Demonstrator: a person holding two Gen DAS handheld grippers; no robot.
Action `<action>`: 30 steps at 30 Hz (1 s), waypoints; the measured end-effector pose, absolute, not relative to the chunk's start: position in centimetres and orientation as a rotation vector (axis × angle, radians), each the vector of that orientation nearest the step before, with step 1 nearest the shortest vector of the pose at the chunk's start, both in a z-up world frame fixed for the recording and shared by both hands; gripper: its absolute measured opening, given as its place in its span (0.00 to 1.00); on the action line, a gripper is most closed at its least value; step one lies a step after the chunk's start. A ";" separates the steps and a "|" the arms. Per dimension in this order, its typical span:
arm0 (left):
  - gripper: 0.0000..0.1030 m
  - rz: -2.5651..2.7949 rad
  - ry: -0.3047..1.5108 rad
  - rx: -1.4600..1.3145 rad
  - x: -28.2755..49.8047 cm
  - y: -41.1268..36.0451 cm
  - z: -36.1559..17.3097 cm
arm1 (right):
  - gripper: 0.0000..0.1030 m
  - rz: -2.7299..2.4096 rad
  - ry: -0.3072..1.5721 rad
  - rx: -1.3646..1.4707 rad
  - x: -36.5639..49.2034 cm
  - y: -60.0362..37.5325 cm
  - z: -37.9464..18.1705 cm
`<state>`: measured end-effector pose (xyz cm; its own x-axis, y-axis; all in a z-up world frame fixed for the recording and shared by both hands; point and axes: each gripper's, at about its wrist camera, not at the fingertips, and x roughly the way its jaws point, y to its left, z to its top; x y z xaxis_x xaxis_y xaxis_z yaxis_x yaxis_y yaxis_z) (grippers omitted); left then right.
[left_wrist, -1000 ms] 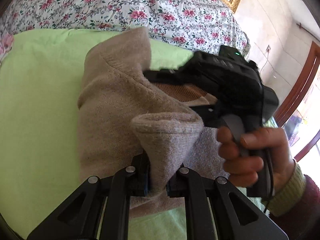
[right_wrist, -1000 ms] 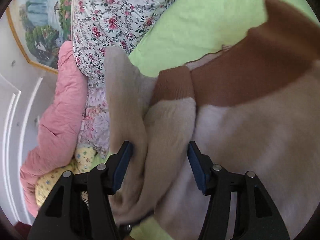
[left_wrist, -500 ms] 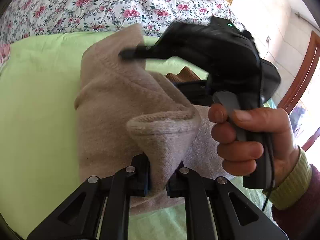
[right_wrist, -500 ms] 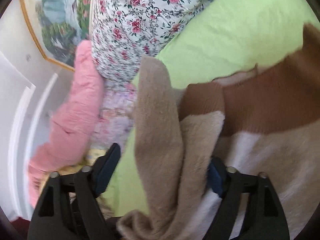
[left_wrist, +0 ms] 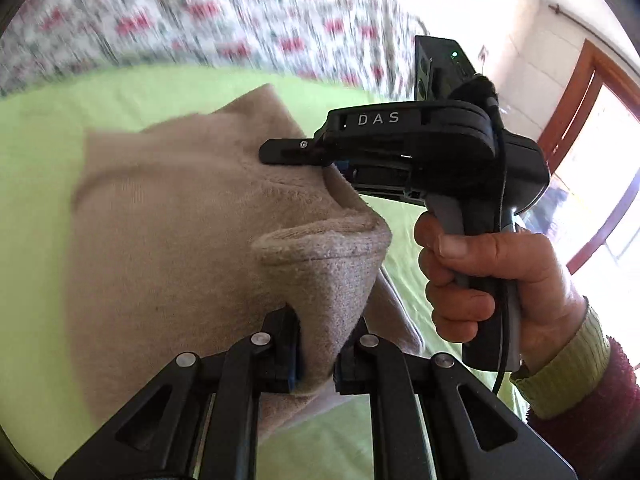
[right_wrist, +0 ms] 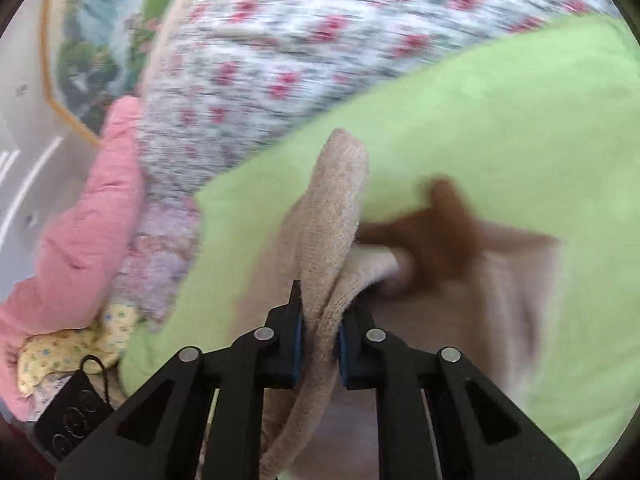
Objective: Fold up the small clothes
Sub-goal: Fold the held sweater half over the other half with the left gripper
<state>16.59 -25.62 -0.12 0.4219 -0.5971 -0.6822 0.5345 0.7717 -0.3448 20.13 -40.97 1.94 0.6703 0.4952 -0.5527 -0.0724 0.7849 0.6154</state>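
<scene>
The right hand-held gripper [right_wrist: 318, 354] has just squeezed shut on a thick fold of the beige sweater [left_wrist: 168, 216]. A second ago its two fingers were wide apart with the cloth loose between them. The left hand-held gripper [left_wrist: 316, 354] is still pinched tight on another bunch of the same sweater, as before.

The sweater is now lifted up over the green sheet [left_wrist: 44, 128] in the middle of the bed. Its brown band [right_wrist: 444, 224] hangs lower, close to the sheet. The flowered quilt [right_wrist: 304, 44] lies along the far edge of the bed, and a pink blanket [right_wrist: 76, 224] is heaped at its corner.

With both ends held, I think the sweater is ready to be folded over and laid flat.
</scene>
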 end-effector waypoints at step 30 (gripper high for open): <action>0.52 -0.797 0.970 -0.088 15.4 -25.1 -2.1 | 0.46 0.127 0.770 0.510 15.8 -44.1 -0.1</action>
